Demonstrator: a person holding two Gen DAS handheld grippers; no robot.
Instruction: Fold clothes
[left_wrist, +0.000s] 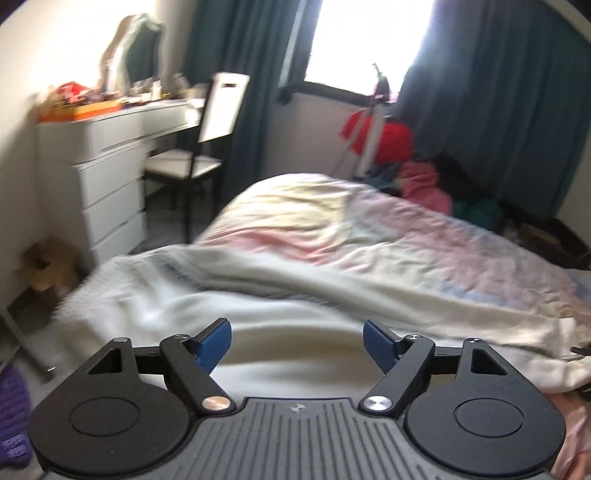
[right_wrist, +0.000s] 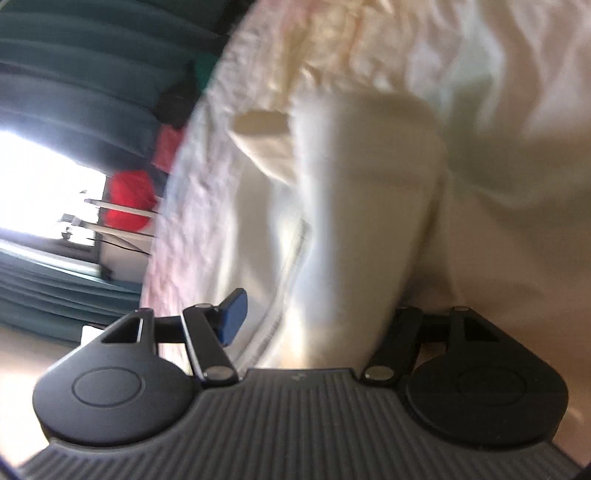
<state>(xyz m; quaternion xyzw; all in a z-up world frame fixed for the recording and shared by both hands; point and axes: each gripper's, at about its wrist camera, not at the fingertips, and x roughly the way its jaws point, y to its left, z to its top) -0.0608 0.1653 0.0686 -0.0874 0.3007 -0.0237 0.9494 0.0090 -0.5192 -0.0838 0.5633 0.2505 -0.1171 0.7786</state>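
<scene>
A cream-white garment (left_wrist: 258, 295) lies spread on the bed (left_wrist: 369, 229), blurred by motion. My left gripper (left_wrist: 297, 343) is open just above its near edge, blue pads (left_wrist: 214, 345) wide apart with only cloth behind them. In the right wrist view the image is rolled sideways. The same white garment (right_wrist: 369, 192) hangs in a thick fold between the jaws of my right gripper (right_wrist: 314, 314). The left blue pad (right_wrist: 232, 317) shows and stands clear of the cloth. The right pad is hidden behind the fold.
A white dresser (left_wrist: 103, 166) and a chair (left_wrist: 199, 147) stand at the left of the bed. A red and pink clothes pile (left_wrist: 406, 158) and a tripod lie by the teal curtains (left_wrist: 498, 92) under the window. A purple item (left_wrist: 13, 417) lies at lower left.
</scene>
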